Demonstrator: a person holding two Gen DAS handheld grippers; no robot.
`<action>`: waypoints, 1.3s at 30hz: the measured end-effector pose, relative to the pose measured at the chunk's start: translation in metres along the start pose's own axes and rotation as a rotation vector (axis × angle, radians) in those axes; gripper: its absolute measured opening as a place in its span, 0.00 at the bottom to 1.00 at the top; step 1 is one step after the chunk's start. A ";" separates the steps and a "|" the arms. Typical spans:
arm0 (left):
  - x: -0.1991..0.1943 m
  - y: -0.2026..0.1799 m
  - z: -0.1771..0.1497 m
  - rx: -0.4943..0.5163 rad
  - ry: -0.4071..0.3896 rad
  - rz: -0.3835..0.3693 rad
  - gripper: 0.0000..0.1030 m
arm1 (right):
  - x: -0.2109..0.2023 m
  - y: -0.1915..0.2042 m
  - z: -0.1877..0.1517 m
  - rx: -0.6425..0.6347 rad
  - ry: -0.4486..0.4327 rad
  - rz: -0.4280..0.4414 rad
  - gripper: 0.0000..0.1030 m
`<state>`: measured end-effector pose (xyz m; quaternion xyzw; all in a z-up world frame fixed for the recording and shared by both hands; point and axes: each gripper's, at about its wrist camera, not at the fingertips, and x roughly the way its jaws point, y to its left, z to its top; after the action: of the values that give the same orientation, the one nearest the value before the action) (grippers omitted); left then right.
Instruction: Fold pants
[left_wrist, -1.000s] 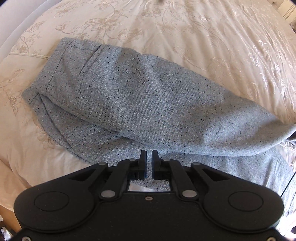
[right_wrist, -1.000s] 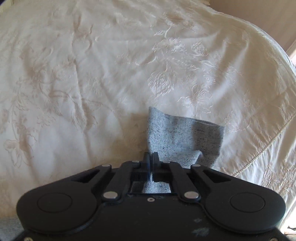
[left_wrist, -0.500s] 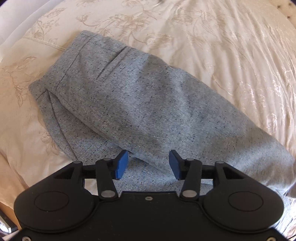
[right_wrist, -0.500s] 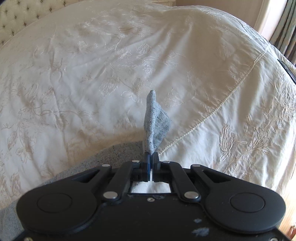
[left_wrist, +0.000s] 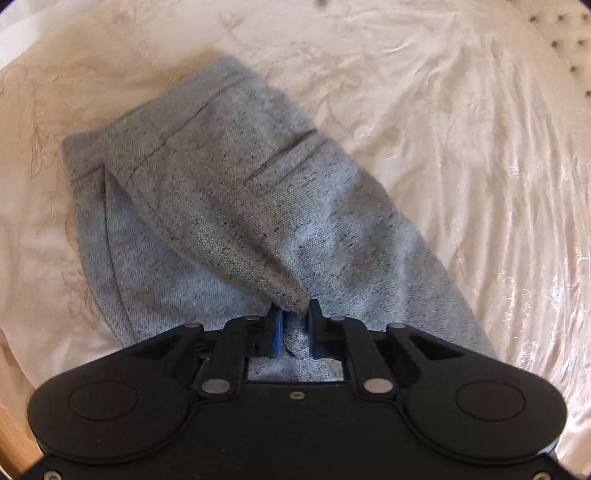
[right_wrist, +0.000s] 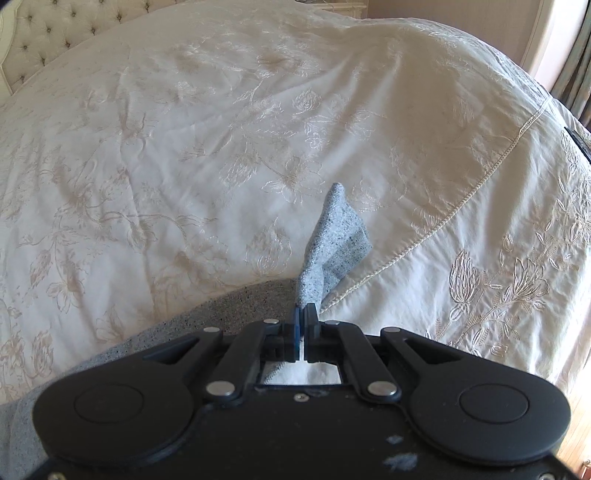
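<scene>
Left wrist view: the grey speckled pants (left_wrist: 229, 206) lie on the cream embroidered bedspread (left_wrist: 461, 147), waistband end toward the upper left, with the pocket seam running diagonally across the upper layer. One fabric layer is folded over another, and a raised ridge of cloth runs down from the middle of the garment to the left tongs (left_wrist: 295, 317). The jaws of the left tongs are closing, set narrow, with that ridge of grey fabric between the blue pads (left_wrist: 277, 326); the pads appear to bear on the cloth. A tufted headboard (left_wrist: 569, 40) shows at the upper right edge of this view. Right wrist view: a further stretch of the pants (right_wrist: 207, 314) crosses the lower left of the picture, lying on the bedspread (right_wrist: 184, 147). The right tongs (right_wrist: 303, 317) are clamped tight on a corner of the pants, and that corner (right_wrist: 332, 240) stands up as a pointed flap above the fingertips. A stitched border line (right_wrist: 461, 206) on the bedspread runs diagonally just right of the flap.
</scene>
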<state>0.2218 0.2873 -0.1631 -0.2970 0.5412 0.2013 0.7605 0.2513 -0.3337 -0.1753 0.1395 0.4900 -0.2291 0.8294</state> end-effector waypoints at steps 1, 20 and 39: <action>-0.007 -0.004 0.000 0.031 -0.013 0.011 0.14 | -0.003 -0.002 0.000 0.002 -0.005 0.003 0.02; -0.051 0.027 -0.007 0.246 0.031 0.080 0.14 | -0.055 -0.088 -0.123 0.198 0.111 -0.054 0.02; -0.009 0.024 -0.009 0.374 0.074 0.185 0.18 | -0.012 -0.086 -0.177 0.230 0.230 -0.161 0.02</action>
<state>0.1972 0.2989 -0.1621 -0.1067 0.6217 0.1552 0.7603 0.0691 -0.3240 -0.2510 0.2190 0.5616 -0.3319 0.7256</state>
